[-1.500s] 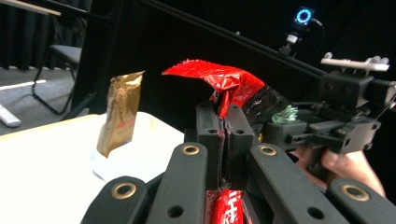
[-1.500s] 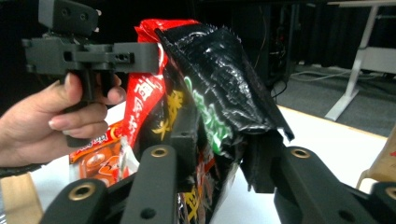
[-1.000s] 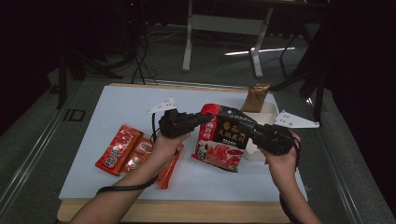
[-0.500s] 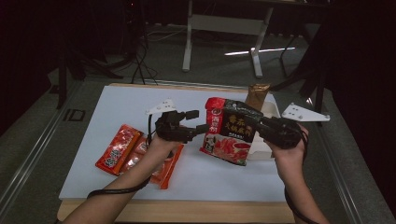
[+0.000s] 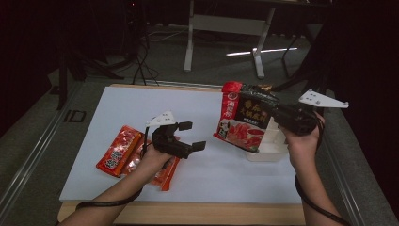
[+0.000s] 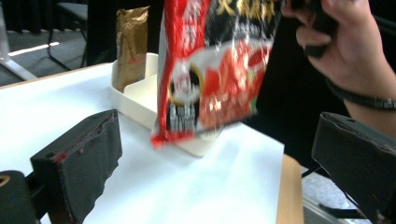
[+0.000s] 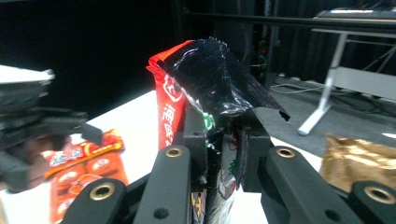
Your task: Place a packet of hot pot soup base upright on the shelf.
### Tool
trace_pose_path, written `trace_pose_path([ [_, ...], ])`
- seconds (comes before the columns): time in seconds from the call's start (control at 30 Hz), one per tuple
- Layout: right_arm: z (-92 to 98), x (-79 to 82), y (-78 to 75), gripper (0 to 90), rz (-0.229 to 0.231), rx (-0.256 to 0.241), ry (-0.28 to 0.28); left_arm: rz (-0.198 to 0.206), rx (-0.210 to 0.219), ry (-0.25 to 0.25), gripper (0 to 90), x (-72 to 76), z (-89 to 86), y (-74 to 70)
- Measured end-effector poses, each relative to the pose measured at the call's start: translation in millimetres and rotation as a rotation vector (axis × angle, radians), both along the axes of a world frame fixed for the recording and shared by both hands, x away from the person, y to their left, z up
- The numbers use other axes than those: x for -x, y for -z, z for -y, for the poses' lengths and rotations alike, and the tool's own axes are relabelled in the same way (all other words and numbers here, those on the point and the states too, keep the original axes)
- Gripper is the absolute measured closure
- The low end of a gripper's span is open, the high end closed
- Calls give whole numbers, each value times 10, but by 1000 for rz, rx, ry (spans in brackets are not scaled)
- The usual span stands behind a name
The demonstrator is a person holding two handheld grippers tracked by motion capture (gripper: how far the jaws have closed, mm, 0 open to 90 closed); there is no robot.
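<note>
A large red and black food bag (image 5: 242,120) hangs in the air over the white tray (image 5: 270,153), with my right gripper (image 5: 277,113) shut on its right side. In the right gripper view both jaws pinch the bag (image 7: 205,93) between them. The left gripper view looks at the hanging bag (image 6: 215,70) from below and to the side. My left gripper (image 5: 190,136) stands open over the middle of the white table, with nothing between its fingers (image 6: 79,163).
Several red and orange snack packets (image 5: 120,150) lie under my left forearm at the table's left. A gold bag (image 6: 130,44) stands in the tray's (image 6: 135,100) far end. The table's right edge (image 6: 289,191) runs close beside the tray.
My right gripper has lifted the bag off the table and carried it right, over the tray. My left gripper has let go of it and drawn back to the left and nearer.
</note>
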State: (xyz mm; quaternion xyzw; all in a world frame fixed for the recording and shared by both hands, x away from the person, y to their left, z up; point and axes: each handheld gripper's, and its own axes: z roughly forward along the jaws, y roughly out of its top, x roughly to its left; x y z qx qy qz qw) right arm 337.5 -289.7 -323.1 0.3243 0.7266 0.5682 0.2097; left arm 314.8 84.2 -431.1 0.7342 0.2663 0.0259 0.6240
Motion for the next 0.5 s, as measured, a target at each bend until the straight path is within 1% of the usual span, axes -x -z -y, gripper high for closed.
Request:
trace_pose_path([
  [0.07, 54, -50, -27, 775, 4, 7, 15, 12, -20, 4, 18, 56, -31, 44],
  [0.1, 84, -75, -39, 775, 5, 7, 22, 19, -22, 4, 18, 85, -48, 68],
  [0.2, 176, -148, -70, 774, 6, 8, 47, 14, -29, 9, 18, 162, -88, 140],
  [0.27, 231, -199, -84, 775, 8, 12, 62, 23, -44, 11, 18, 221, -113, 190],
  [0.33, 282, -255, -90, 774, 8, 17, 81, 35, -72, 12, 18, 283, -132, 240],
  [0.5, 410, -395, -72, 773, 10, 25, 113, 55, -118, 15, 18, 419, -185, 359],
])
